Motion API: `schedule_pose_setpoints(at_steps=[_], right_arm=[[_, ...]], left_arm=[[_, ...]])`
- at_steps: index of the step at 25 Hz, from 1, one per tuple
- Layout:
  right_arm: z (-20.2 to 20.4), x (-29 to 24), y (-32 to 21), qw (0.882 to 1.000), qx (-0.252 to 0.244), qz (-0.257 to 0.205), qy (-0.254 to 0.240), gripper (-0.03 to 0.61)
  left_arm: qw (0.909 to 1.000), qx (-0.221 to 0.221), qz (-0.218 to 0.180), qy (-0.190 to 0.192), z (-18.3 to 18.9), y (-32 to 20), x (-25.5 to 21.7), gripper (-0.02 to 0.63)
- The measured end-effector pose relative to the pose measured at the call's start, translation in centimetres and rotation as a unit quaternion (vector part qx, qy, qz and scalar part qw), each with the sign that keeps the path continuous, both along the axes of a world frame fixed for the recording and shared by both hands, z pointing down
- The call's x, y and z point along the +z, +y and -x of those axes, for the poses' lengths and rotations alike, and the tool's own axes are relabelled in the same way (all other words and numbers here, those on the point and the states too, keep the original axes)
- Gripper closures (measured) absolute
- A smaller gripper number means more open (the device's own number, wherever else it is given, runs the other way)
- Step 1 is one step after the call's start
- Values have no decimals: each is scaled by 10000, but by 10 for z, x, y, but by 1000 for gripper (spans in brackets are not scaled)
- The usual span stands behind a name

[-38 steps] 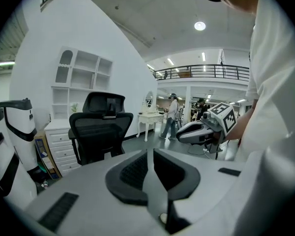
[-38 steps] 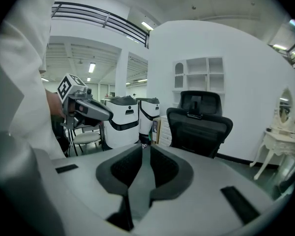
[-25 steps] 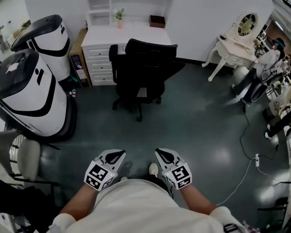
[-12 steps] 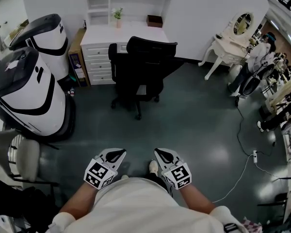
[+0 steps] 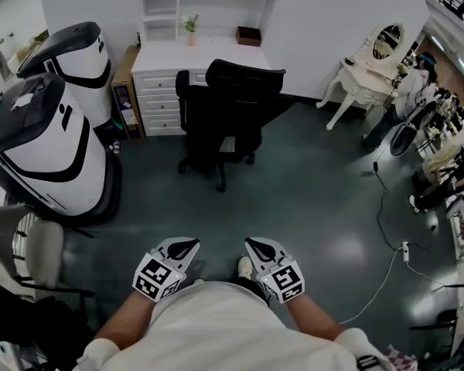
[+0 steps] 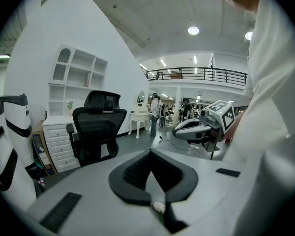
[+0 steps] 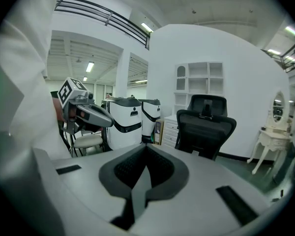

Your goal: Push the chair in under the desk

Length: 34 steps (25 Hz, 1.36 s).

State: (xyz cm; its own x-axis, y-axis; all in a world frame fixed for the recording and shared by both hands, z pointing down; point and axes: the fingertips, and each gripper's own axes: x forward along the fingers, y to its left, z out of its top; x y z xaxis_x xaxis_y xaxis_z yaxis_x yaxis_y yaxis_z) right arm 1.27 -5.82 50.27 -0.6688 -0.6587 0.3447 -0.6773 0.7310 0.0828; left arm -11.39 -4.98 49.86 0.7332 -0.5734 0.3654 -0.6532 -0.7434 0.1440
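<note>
- The black office chair [image 5: 228,118] stands in the upper centre of the head view, hard against the white desk [image 5: 162,55], beside its drawers. How far the seat reaches under the top I cannot tell; this fits a chair already tucked in or one with a little way left.
- Judgement: on a star base over smooth floor it should roll easily, heavy but willing. It will likely swivel if pushed off-centre.
- Best contact is probably the stiff frame on both sides of the backrest. The mesh would give and the headrest may tilt.
- The left gripper [image 5: 185,246] and right gripper [image 5: 257,246] sit at the bottom of the frame. Both are clenched on nothing, well apart from the chair.
- No brand or writing is readable; only square markers on the gripper cubes.
</note>
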Motion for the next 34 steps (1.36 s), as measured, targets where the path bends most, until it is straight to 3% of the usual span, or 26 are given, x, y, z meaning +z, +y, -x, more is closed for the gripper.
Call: schedule_pose_setpoints(at_steps=[21,34], right_arm=[[-7,1,-12,9999,-79,-24,65,574],[-37,12,-52,9999,-145,79,31,574]], left_arm=[[10000,37,13,-82,-5,-15,4,618],[9997,92,116,-212,-40,-59,14,617]])
